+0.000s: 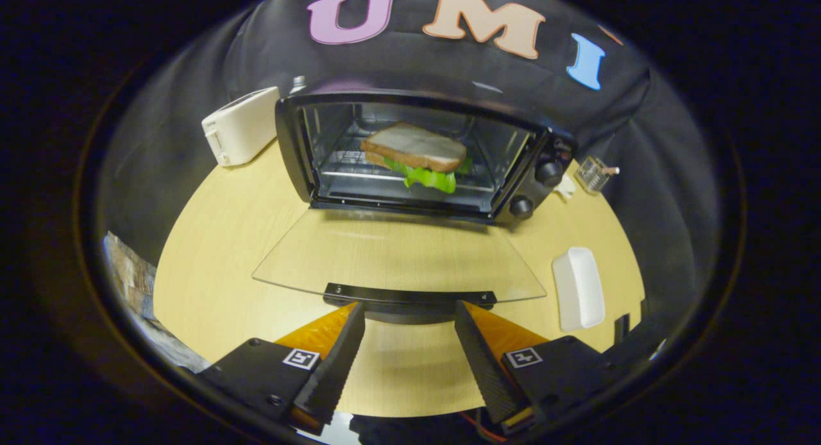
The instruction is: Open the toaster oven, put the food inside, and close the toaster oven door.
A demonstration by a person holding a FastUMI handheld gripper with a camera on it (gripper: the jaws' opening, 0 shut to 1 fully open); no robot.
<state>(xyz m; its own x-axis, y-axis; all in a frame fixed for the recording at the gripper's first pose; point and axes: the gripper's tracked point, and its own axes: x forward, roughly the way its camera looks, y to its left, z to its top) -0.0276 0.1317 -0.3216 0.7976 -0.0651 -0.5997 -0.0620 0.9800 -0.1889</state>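
Note:
A black toaster oven stands at the far side of the round wooden table. Its glass door lies folded down flat toward me, and the door's black handle sits just ahead of my fingertips. A sandwich of brown bread with green lettuce rests on the wire rack inside the oven. My gripper is open, with its fingertips on either side of the handle's middle and nothing pressed between them.
A white toaster stands left of the oven. A white rectangular tray lies on the table to the right of the door. A small glass container sits past the oven's knobs on the right.

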